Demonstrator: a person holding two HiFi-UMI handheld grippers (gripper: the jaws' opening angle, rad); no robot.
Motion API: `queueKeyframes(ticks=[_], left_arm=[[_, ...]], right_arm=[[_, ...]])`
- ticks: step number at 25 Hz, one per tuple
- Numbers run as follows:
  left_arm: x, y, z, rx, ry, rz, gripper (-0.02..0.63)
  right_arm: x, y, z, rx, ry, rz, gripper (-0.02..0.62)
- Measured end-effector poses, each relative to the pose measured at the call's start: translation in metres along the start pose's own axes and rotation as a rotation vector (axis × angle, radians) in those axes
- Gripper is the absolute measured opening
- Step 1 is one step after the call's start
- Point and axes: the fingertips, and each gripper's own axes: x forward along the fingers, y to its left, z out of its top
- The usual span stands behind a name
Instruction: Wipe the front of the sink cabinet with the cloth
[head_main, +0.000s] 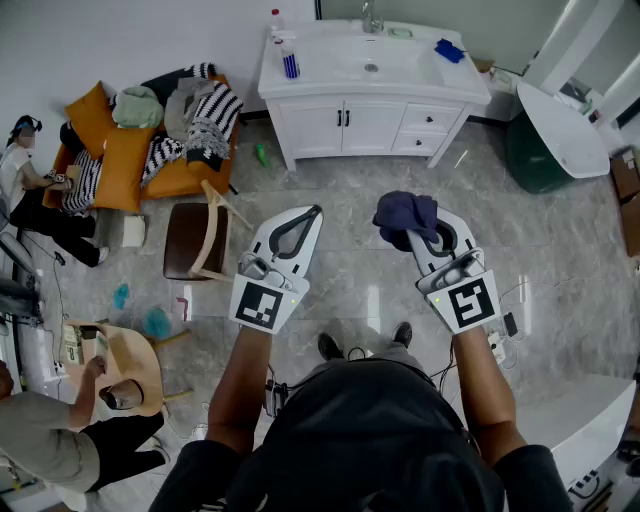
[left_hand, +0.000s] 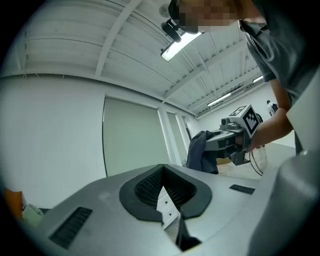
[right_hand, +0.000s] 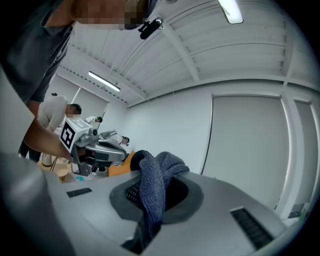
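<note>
Now, cloth (head_main: 404, 212) within right gripper (head_main: 418, 228).

You hold two grey two-jaw tools: one left gripper (head_main: 308, 216), one right gripper (head_main: 432, 232). One dark blue terry cloth (head_main: 405, 215). One white sink cabinet (head_main: 330, 85) with two doors (head_main: 320, 127). At its countertop's left edge, two bottles: one white bottle (head_main: 276, 22), one blue bottle (head_main: 290, 64).

The dark blue terry cloth (head_main: 405, 218) sits bunched, pinched between the jaws of the right gripper (head_main: 432, 238). The white two-door sink cabinet (head_main: 370, 125) stands upright against the wall (head_main: 150, 40), doors closed, well apart from the cloth.
</note>
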Motion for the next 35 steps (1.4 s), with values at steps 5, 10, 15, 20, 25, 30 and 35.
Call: queueKeyframes(ticks=[5,10,15,20,25,30,35], left_arm=[[-0.004,0.005,0.001,0.002,-0.003,0.001,0.003],[-0.016,0.018,-0.001,-0.013,-0.012,0.019,0.002],[-0.026,0.022,-0.003,-0.027,-0.024,0.027,0.003],[-0.036,0.028,-0.004,-0.042,-0.042,0.034,0.003],[-0.043,0.03,-0.004,-0.069,-0.065,0.035,0.003],[-0.033,0.024,-0.012,-0.087,-0.068,0.025,0.003],[0.002,0.017,-0.017,-0.082,-0.027,0.011,0.002]], right_arm=[[0.005,0.003,0.002,0.009,0.0,0.005,0.015],[0.015,0.015,0.006,0.006,0.003,0.015,0.015],[0.018,0.026,0.008,0.016,0.034,0.034,0.015],[0.018,0.03,0.016,0.043,-0.007,0.01,0.015],[0.017,0.035,0.02,0.028,-0.009,-0.004,0.015],[0.009,0.028,0.015,0.014,0.007,-0.021,0.015],[0.005,-0.007,-0.001,0.04,0.013,-0.03,0.015]])
